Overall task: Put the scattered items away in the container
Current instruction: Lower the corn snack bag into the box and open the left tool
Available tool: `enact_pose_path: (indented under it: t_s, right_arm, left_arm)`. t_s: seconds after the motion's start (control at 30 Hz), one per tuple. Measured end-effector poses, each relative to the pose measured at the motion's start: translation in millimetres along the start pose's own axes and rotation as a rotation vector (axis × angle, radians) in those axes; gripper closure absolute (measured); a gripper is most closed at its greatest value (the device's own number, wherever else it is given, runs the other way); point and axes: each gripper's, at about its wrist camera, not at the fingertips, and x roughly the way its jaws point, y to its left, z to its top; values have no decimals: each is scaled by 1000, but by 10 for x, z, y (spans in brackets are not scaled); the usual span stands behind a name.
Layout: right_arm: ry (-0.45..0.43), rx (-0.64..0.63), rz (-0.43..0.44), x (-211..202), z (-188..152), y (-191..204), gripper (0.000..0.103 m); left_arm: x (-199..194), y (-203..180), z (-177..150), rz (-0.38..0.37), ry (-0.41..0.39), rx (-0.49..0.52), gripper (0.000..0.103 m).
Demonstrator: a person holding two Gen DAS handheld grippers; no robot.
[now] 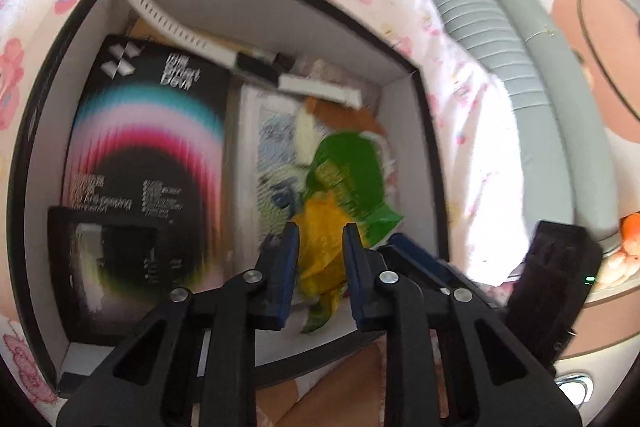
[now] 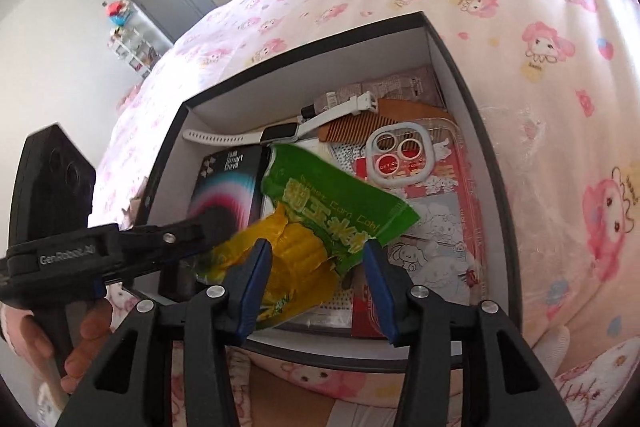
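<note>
Left gripper (image 1: 320, 239) jaws narrow, pinching yellow end of corn packet (image 2: 320, 227); right gripper (image 2: 316, 263) jaws apart, packet between them, pads not pressing; packet hangs low inside box (image 2: 492, 147), above phone case (image 2: 420, 187) and black carton (image 1: 152, 131); step: placing packet; next, I judge: open left jaws, lift both grippers clear.

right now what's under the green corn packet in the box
The corn packet overlaps the black Smart Devil box and a white-edged flat pack; anything else beneath is covered.
</note>
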Motion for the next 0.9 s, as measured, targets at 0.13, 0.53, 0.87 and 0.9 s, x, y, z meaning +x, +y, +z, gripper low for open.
enact_pose_path:
  t_s: [0.13,0.53,0.87,0.9]
  right_arm:
    - [4,-29,-9,13,-37,30,60]
    - [-12,-19,61,50,-27,76,60]
    - [11,-83,-33,166,-95,194,61]
    - [6,-78,-22,149,-93,188,61]
  left_arm:
    - [-37,86,-74,63,10,-17,82]
    - [-229,45,34,58,-51,11,84]
    - [14,30,30,28,24,-30,80]
    - [-15,22,6,34,16,-21,80]
